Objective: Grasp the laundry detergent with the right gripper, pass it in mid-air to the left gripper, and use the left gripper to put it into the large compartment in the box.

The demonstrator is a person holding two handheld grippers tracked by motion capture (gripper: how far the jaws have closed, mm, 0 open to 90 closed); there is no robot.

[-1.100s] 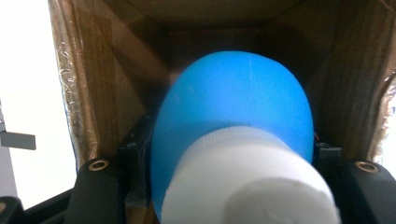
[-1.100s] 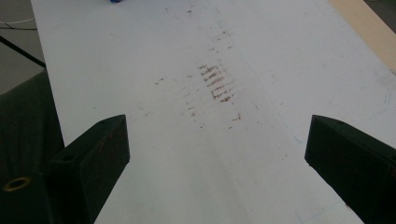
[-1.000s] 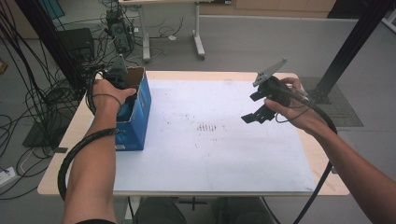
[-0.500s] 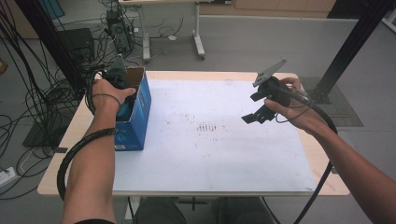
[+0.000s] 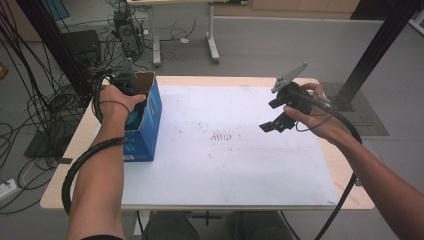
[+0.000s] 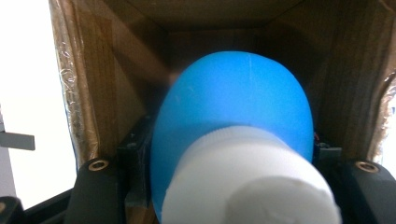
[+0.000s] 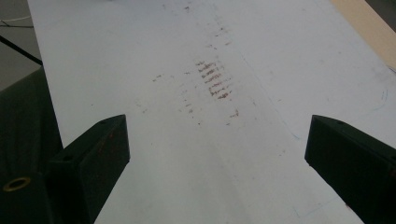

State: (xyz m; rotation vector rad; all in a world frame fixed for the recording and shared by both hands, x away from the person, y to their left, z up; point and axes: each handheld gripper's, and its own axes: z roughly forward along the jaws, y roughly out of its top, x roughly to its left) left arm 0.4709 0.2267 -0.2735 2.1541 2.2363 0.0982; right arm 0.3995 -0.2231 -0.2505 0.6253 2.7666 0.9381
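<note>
An open blue cardboard box (image 5: 147, 127) stands on the left side of the white table top (image 5: 240, 170). My left gripper (image 5: 134, 111) reaches down into it from above. In the left gripper view its black jaws are shut on a blue bottle (image 6: 233, 107) with a white cap (image 6: 247, 186), deep between the box's brown inner walls (image 6: 102, 79). My right gripper (image 5: 276, 124) hovers above the right half of the table, open, with nothing between its fingers (image 7: 93, 154). It points toward the table's middle.
Faint reddish-brown scuff marks (image 5: 220, 136) sit mid-table. The wooden table edge (image 5: 345, 170) shows around the white sheet. Black cables (image 5: 75, 170) trail from both grippers. Cables, equipment and a black post (image 5: 375, 45) stand on the floor beyond.
</note>
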